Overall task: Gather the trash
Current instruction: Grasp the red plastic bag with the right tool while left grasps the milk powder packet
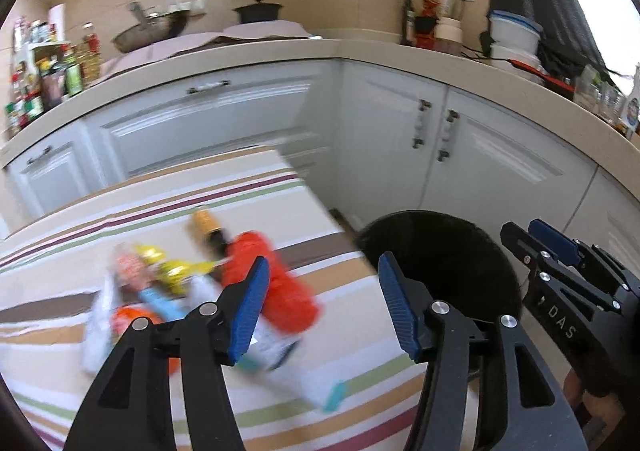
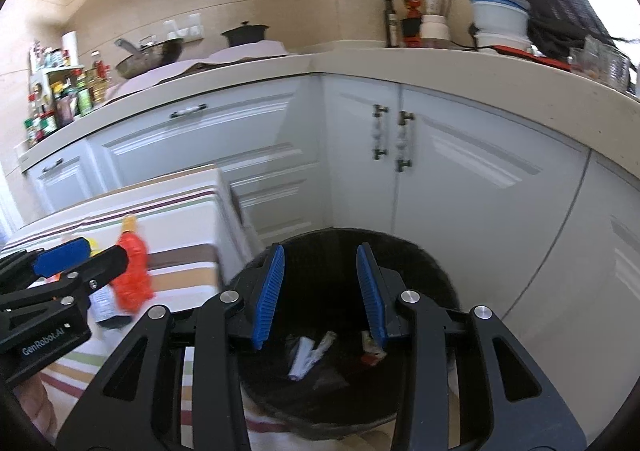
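Observation:
A blurred pile of trash lies on the striped tablecloth (image 1: 120, 211): a red-orange wrapper (image 1: 276, 283), a yellow wrapper (image 1: 172, 267), an orange-capped bottle (image 1: 206, 225) and white packets. My left gripper (image 1: 324, 307) is open and empty above the table's right edge, close to the red wrapper. My right gripper (image 2: 320, 291) is open and empty over the black bin (image 2: 432, 271), which holds white paper scraps (image 2: 308, 355). The bin (image 1: 440, 251) also shows right of the table in the left wrist view. The red wrapper (image 2: 132, 275) shows in the right wrist view.
White kitchen cabinets (image 2: 440, 155) and a beige counter (image 2: 400, 63) stand behind the table and bin. The counter holds a wok (image 2: 152, 55), a dark pot (image 2: 244, 35), bottles and white containers (image 2: 500, 19). Tiled floor lies right of the bin.

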Motion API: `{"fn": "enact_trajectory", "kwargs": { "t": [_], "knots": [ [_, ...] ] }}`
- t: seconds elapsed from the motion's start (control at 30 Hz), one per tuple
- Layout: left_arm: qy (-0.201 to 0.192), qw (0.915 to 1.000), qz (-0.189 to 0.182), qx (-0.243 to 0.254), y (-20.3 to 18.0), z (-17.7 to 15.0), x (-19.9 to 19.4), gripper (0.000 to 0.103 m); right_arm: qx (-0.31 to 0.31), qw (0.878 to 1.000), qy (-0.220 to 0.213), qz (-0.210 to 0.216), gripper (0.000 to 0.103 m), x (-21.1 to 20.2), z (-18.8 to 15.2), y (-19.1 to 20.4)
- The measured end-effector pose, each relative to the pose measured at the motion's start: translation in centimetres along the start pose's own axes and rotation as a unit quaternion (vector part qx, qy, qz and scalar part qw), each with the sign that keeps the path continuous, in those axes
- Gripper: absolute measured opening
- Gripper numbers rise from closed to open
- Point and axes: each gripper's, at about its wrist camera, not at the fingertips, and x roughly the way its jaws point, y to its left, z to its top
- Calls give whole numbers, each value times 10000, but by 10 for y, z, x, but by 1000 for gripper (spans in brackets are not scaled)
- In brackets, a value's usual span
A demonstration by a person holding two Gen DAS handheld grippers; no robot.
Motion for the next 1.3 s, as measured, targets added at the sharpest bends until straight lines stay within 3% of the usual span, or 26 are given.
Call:
{"fn": "enact_trajectory", "kwargs": {
  "t": [0.43, 0.77, 0.93, 1.17, 1.27, 1.3],
  "knots": [
    [6, 9928, 986, -686, 103, -29, -40, 59, -519, 9952, 172, 809, 37, -1, -4, 91],
    [96, 9829, 1457, -1125, 162, -46, -47, 60, -869, 9899, 368, 1060, 44, 18, 0, 143],
    [127, 9809, 1518, -1206, 175, -50, -46, 64, -898, 9894, 561, 994, 49, 36, 1, 155],
    [163, 9823, 1399, -1231, 181, -54, -43, 67, -929, 9866, 996, 904, 49, 61, -2, 161],
    [224, 9836, 1301, -1225, 182, -55, -39, 67, -956, 9848, 1105, 942, 45, 64, -3, 163],
    [252, 9840, 1278, -1215, 181, -56, -38, 67, -975, 9841, 1133, 960, 38, 65, -3, 164]
  ]
}}
